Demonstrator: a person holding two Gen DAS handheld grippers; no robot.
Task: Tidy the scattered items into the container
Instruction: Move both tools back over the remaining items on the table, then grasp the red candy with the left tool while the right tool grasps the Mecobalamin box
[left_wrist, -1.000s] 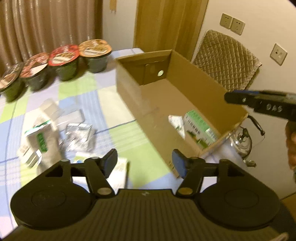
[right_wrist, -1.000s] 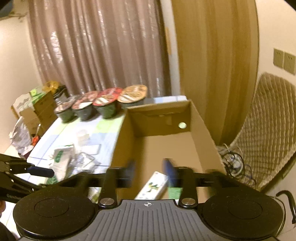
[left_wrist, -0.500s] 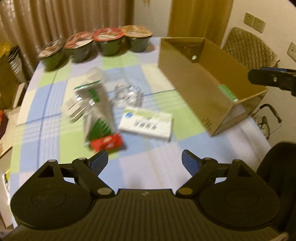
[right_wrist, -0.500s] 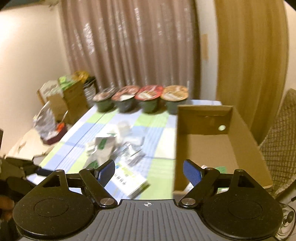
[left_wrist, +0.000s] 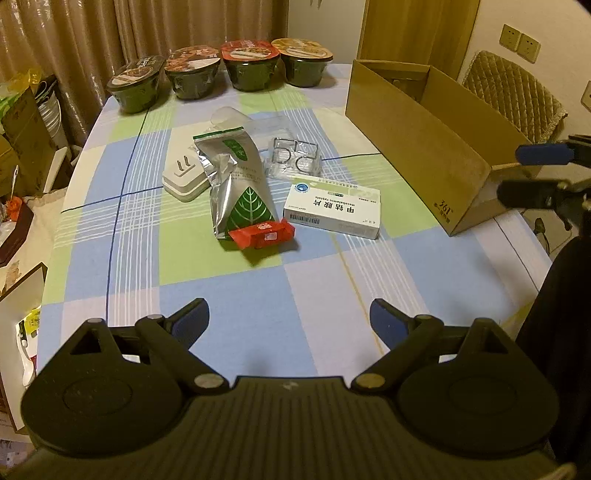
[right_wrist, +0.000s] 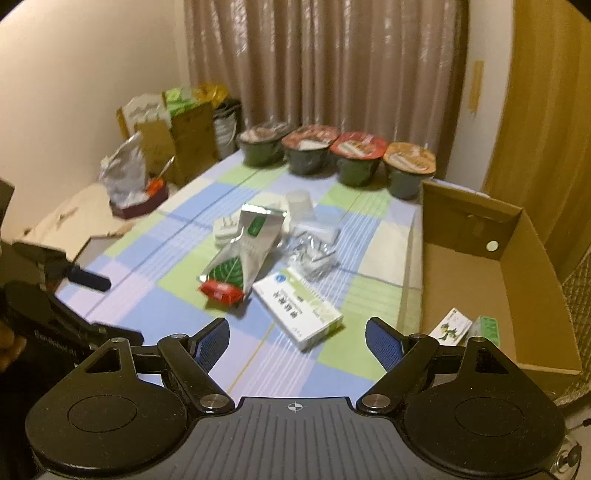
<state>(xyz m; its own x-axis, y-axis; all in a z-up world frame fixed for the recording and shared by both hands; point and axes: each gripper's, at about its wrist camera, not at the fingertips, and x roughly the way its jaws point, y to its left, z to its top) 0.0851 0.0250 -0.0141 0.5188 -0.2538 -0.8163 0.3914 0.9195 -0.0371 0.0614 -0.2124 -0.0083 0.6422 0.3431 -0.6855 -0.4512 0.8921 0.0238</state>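
Cardboard box (left_wrist: 417, 147) interior hidden behind its near wall in left wrist view; right wrist view blurred, print on white medicine box (right_wrist: 301, 308) unreadable; two small packs (right_wrist: 467, 326) inside partly behind gripper finger.

Both set high at the near edge of the checked surface (left_wrist: 221, 280), looking down and forward toward the curtain, left view from left of the cardboard box (left_wrist: 417, 147), right view nearer its open top, sharing the scattered pile.
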